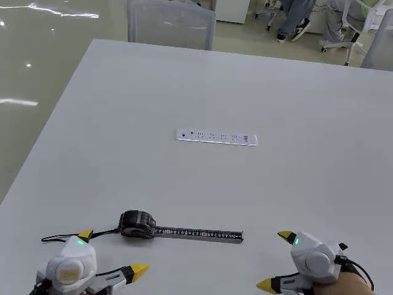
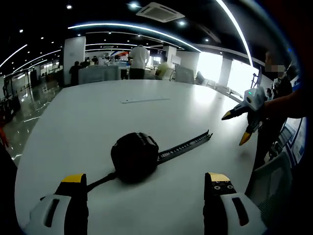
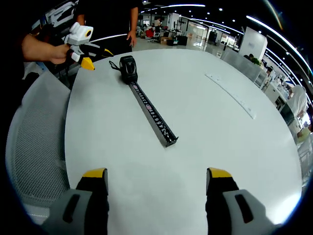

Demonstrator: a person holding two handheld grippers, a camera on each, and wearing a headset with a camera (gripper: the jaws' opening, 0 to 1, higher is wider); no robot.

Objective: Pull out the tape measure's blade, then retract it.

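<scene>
My left claw (image 1: 113, 252) sits at the lower left of the head view, jaws spread wide and holding nothing. My right claw (image 1: 275, 260), at the lower right, is likewise apart and empty. Between them, low in the frame, the tape measure (image 1: 137, 224) lies on the white table (image 1: 215, 92), its blade (image 1: 199, 234) drawn out flat toward the right. A thin cord (image 1: 61, 237), probably its wrist strap, trails left from the case. A power strip (image 1: 216, 137) lies mid-frame, well apart.

White left tongs (image 1: 113, 252) and right tongs (image 1: 275, 260), yellow-tipped, green-lit.
</scene>
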